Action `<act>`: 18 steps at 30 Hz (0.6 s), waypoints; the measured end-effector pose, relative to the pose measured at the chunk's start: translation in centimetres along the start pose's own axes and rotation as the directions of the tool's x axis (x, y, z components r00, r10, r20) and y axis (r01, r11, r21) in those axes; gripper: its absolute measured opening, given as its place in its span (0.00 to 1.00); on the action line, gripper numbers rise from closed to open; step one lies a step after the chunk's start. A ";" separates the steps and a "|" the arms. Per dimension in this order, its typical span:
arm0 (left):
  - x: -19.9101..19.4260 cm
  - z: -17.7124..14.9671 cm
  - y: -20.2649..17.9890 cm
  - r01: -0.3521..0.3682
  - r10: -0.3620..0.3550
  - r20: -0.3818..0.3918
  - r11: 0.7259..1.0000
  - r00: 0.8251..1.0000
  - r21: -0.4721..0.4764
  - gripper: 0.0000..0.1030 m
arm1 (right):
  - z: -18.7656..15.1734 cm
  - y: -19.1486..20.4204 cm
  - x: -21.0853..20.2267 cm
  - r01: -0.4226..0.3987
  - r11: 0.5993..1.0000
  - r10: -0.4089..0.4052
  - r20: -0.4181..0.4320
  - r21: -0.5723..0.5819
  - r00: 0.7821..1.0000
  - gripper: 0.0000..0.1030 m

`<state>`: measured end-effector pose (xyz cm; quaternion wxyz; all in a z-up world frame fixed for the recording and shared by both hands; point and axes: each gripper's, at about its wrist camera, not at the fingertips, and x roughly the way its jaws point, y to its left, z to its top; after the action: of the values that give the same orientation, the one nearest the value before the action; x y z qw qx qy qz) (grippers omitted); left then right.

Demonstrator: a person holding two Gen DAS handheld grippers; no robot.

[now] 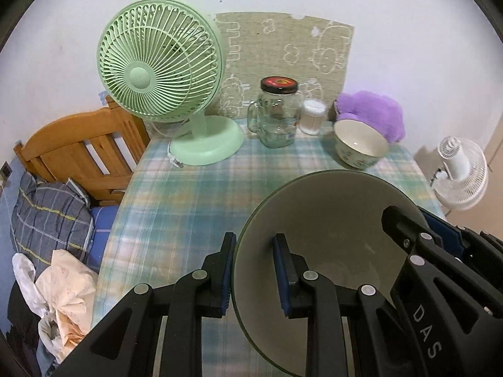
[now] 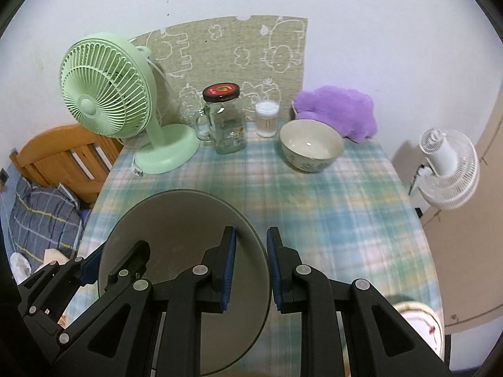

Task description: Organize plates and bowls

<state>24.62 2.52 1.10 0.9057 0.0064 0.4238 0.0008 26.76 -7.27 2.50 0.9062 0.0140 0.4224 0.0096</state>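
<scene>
A grey-green plate [image 1: 330, 220] is held between both grippers above the checked tablecloth. My left gripper [image 1: 254, 273] straddles its left rim, one finger outside and one over the plate face, with a gap at the pads. My right gripper [image 2: 250, 267] straddles the right rim of the plate [image 2: 176, 226] the same way and shows at the right of the left wrist view [image 1: 408, 232]. A floral bowl [image 1: 360, 144] stands at the back right of the table, also in the right wrist view [image 2: 309, 144]. A white patterned dish [image 2: 424, 326] shows partly at the front right edge.
A green desk fan [image 1: 163, 75], a glass jar mug with a black lid [image 1: 276, 116], a cotton swab tub [image 1: 312, 116] and a purple plush [image 1: 374, 113] line the back by the wall. A wooden bed frame [image 1: 85, 147] lies left; a white fan [image 2: 446, 169] stands right.
</scene>
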 end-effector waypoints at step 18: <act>-5.2 -6.1 -0.6 0.096 -0.098 0.012 0.991 0.995 0.098 0.22 | -6.9 -0.7 -6.8 0.095 0.992 -0.095 -0.005 0.078 0.995 0.23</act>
<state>16.60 1.91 1.18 0.9067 0.0301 0.4158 -0.0639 17.06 -8.00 3.24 0.9042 0.0291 0.4232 -0.0502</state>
